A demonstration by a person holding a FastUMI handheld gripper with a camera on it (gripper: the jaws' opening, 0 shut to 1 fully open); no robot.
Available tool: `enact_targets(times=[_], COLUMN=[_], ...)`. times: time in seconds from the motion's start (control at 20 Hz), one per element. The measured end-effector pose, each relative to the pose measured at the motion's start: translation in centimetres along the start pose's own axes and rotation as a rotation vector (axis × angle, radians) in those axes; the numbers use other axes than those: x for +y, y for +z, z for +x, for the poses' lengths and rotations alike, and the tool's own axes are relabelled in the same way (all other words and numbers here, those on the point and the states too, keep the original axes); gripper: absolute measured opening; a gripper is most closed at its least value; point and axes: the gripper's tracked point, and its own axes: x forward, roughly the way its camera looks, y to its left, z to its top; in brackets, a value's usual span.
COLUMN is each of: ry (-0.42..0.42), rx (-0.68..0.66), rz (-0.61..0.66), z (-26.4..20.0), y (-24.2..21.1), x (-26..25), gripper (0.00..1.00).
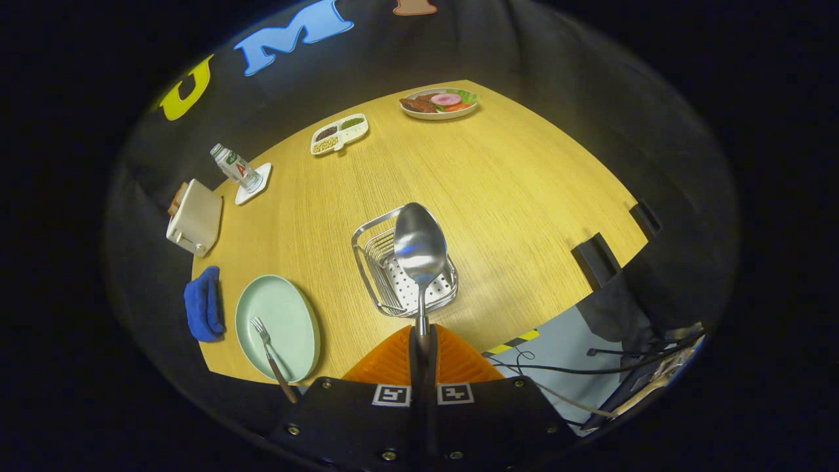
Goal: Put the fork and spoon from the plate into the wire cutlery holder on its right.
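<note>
**Spoon up over the holder, fork on the plate**

The spoon point(420, 249) is gripped by its handle, bowl pointing ahead, riding right above the wire cutlery holder point(403, 272). The gripper point(423, 347) has its fingers pressed together on that handle, no gap to speak of. Left of the holder sits the pale green plate point(288, 314), and the fork point(270, 354) lies across it, handle poking over the near rim. Beside the plate, a blue cloth point(203, 303). Further back on the tabletop point(511, 196): a toaster point(195, 217), a small bottle point(234, 165) on a coaster, a divided dish point(339, 134), and a plate of food point(439, 103).
</note>
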Motion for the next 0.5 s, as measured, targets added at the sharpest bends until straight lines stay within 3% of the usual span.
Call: enact_targets(times=[0.5], ry=[-0.022], rx=[0.084], rz=[-0.026], z=[1.08], y=[-0.03], x=[-0.04], gripper=[0.03])
